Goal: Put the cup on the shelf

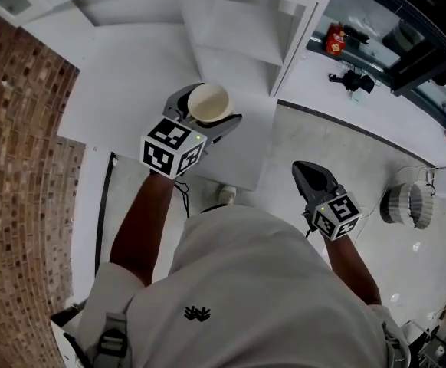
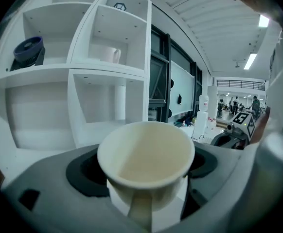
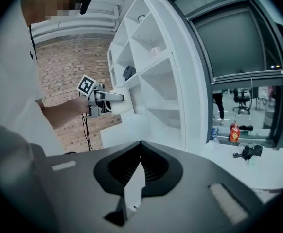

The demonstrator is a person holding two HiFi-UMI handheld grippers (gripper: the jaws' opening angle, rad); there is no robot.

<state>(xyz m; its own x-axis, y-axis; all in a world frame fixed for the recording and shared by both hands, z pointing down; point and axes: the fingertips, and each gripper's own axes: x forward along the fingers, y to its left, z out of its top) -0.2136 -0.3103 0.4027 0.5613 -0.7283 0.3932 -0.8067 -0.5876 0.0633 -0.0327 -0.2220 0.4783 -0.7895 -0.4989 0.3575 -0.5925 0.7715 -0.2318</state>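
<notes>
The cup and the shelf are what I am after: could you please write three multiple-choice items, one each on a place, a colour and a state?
1. Where is the cup?
A. Between the jaws of the left hand-held gripper
B. Lying on the floor
C. Upside down on a chair

2. What colour is the lidded container in the upper left compartment of the shelf?
A. Red
B. Dark blue
C. Yellow

3. How do the jaws of the right hand-held gripper stand?
A. Wide apart
B. Shut on a bottle
C. Shut, with nothing between them

Answers:
1 A, as the left gripper view shows the cup upright between the jaws, in front of the shelf.
2 B, as the container looks dark blue against the white compartment.
3 C, as the right gripper view shows the jaws meeting with nothing held.
</notes>
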